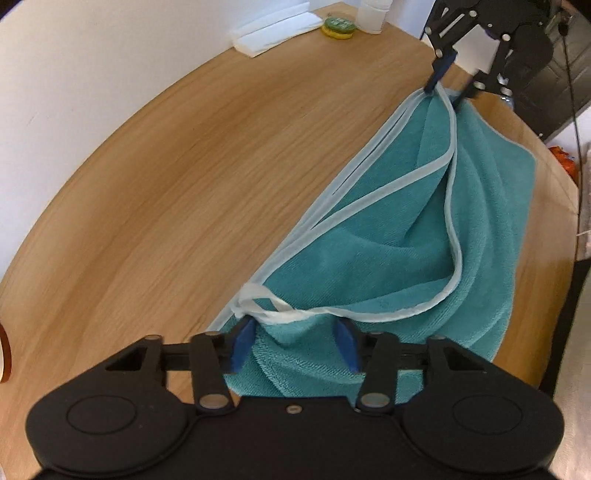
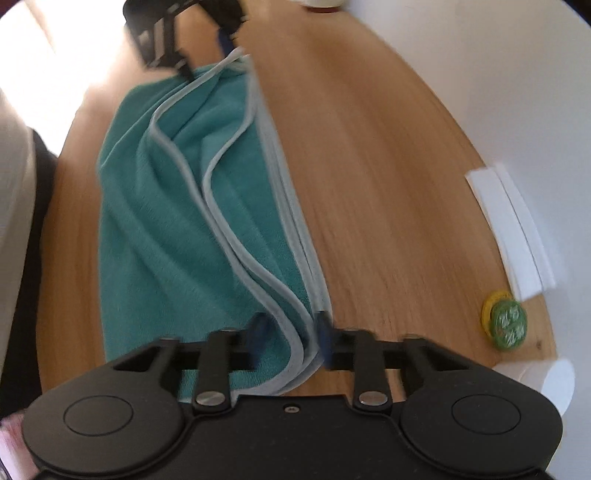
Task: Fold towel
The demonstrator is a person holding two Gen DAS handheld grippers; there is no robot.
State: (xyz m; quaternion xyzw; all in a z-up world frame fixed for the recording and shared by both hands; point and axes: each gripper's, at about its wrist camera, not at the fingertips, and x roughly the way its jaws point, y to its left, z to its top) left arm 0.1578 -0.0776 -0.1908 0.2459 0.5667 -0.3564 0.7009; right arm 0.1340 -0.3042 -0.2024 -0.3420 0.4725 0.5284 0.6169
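A teal towel (image 1: pixel 388 240) with pale hems lies folded lengthwise on the round wooden table (image 1: pixel 184 166), rumpled on top. My left gripper (image 1: pixel 295 339) stands open at its near end; the bunched hem corner sits just ahead of the blue fingers (image 1: pixel 242 345). My right gripper (image 1: pixel 448 86) is at the far end, jaws apart, straddling that corner. In the blurred right wrist view the towel (image 2: pixel 155 221) runs away from the right gripper (image 2: pixel 291 332), whose spread fingers have the layered hems between them. The left gripper (image 2: pixel 205 59) shows at the top, also open.
White folded sheets (image 1: pixel 277 29) (image 2: pixel 513 229), a green and yellow round thing (image 1: pixel 338 26) (image 2: pixel 506 325) and a white cylinder (image 1: pixel 373 16) (image 2: pixel 543 380) sit by the wall. Bare wood lies beside the towel. The table edge runs close along the towel's other side.
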